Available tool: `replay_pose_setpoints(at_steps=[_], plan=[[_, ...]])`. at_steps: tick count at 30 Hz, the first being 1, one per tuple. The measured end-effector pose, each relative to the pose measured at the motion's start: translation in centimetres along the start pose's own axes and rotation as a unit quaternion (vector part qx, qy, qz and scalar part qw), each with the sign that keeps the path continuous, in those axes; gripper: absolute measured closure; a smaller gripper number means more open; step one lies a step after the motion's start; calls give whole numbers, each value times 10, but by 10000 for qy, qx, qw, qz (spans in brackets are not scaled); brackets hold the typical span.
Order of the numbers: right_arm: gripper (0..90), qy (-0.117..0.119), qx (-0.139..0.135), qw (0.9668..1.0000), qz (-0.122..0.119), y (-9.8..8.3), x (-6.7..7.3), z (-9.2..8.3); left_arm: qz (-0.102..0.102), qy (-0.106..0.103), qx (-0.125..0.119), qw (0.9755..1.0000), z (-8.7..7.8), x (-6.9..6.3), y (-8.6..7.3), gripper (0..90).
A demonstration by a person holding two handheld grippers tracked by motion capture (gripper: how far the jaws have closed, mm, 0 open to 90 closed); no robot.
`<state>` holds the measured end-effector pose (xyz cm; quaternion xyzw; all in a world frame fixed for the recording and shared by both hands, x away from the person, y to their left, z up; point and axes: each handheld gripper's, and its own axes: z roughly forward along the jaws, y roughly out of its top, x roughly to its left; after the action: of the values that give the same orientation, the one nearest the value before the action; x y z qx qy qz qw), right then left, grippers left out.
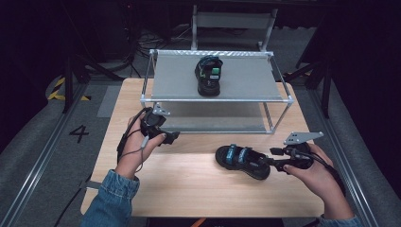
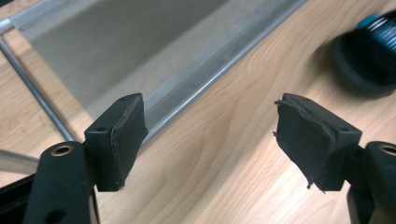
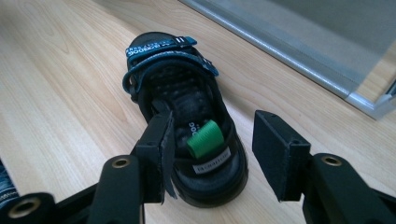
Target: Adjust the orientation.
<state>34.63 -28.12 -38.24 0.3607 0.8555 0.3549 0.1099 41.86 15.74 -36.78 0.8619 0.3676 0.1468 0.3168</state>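
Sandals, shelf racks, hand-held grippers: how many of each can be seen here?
Sandals: 2, one on the rack's top shelf, one on the table
Shelf rack: 1
Hand-held grippers: 2, left, right
Total: 5

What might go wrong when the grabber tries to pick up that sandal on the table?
The right gripper is open, with one jaw inside the sandal and one outside its heel. It would pinch only the soft heel wall, so the sandal might tip or slip out. The rack stands close behind, so a lifted sandal might bump its metal rail. The left gripper is open and empty, too far off to steady it.
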Motion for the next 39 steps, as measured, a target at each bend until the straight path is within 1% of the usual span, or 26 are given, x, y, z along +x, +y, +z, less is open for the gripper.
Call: replay_pose_setpoints(at_steps=[2, 5, 7, 9, 10, 11, 12, 14, 17, 18, 19, 20, 22, 23, 24, 25, 26, 27, 29, 31, 32, 33, 34, 36, 37, 39], plan=[[502, 10, -6, 10000, -9, 2, 2, 1, -81, -25, -50, 10000, 1, 3, -2, 249], [502, 39, 54, 10000, -59, 6, 6, 7, -115, -95, -57, 9999, -2, 8, -5, 244], [504, 18, 122, 9999, -41, 7, 7, 10, -164, -112, -33, 9998, -3, 9, -7, 240], [517, -62, 201, 9998, -28, 8, 7, 12, -169, -72, 13, 9998, -5, 12, -10, 240], [539, -106, 242, 9997, -9, 7, 6, 12, -172, -62, 39, 9998, -5, 13, -11, 239], [572, -103, 283, 9995, 57, 7, 6, 11, -217, -72, 45, 9997, -4, 14, -13, 239], [601, -100, 321, 9994, 103, 7, 5, 9, -200, -41, 69, 9998, -5, 16, -14, 239], [700, -157, 434, 9989, 61, 7, 5, 8, -250, -33, 74, 9997, -5, 18, -16, 240], [835, -198, 601, 9980, 80, 8, 5, 5, -283, -39, 67, 9996, -5, 18, -17, 243], [864, -225, 638, 9977, 50, 9, 5, 4, -296, -51, 62, 9995, -5, 18, -17, 243], [873, -242, 624, 9977, 49, 9, 6, 4, -290, -55, 52, 9995, -5, 18, -17, 243], [879, -235, 648, 9976, 43, 10, 8, 4, -233, -49, 49, 9997, -6, 18, -17, 243], [881, -214, 707, 9973, -37, 13, 13, 4, -230, -41, -76, 9997, -8, 18, -17, 259], [880, -187, 710, 9973, -66, 15, 16, 3, -224, -32, -122, 9997, -9, 19, -16, 265], [880, -170, 726, 9972, -83, 16, 19, 2, -259, -107, -195, 9994, -10, 19, -16, 265], [880, -86, 741, 9972, -60, 18, 24, 0, -240, -105, -212, 9994, -11, 20, -16, 266], [879, -27, 744, 9972, -66, 20, 28, 0, -296, -126, -232, 9992, -11, 20, -17, 268], [878, 43, 754, 9971, -74, 21, 32, -1, -257, -101, -217, 9994, -11, 20, -17, 269], [877, 136, 779, 9967, -159, 23, 41, 0, -273, -99, -205, 9994, -11, 20, -17, 268], [876, 239, 856, 9958, -226, 24, 51, 2, -240, -92, -211, 9994, -12, 22, -17, 268], [873, 345, 922, 9948, -266, 25, 56, 3, -281, -102, -220, 9993, -12, 21, -17, 268], [873, 345, 922, 9948, -266, 25, 56, 3, -281, -102, -220, 9993, -12, 21, -17, 268], [870, 497, 1007, 9930, -360, 26, 66, 7, -298, -119, -217, 9993, -12, 21, -17, 267], [865, 603, 1042, 9919, -407, 27, 73, 10, -289, -109, -228, 9993, -12, 22, -18, 267], [865, 603, 1042, 9919, -407, 27, 73, 10, -289, -109, -228, 9993, -12, 22, -18, 268], [858, 742, 1065, 9904, -477, 29, 80, 15, -296, -115, -224, 9992, -12, 22, -18, 268]])
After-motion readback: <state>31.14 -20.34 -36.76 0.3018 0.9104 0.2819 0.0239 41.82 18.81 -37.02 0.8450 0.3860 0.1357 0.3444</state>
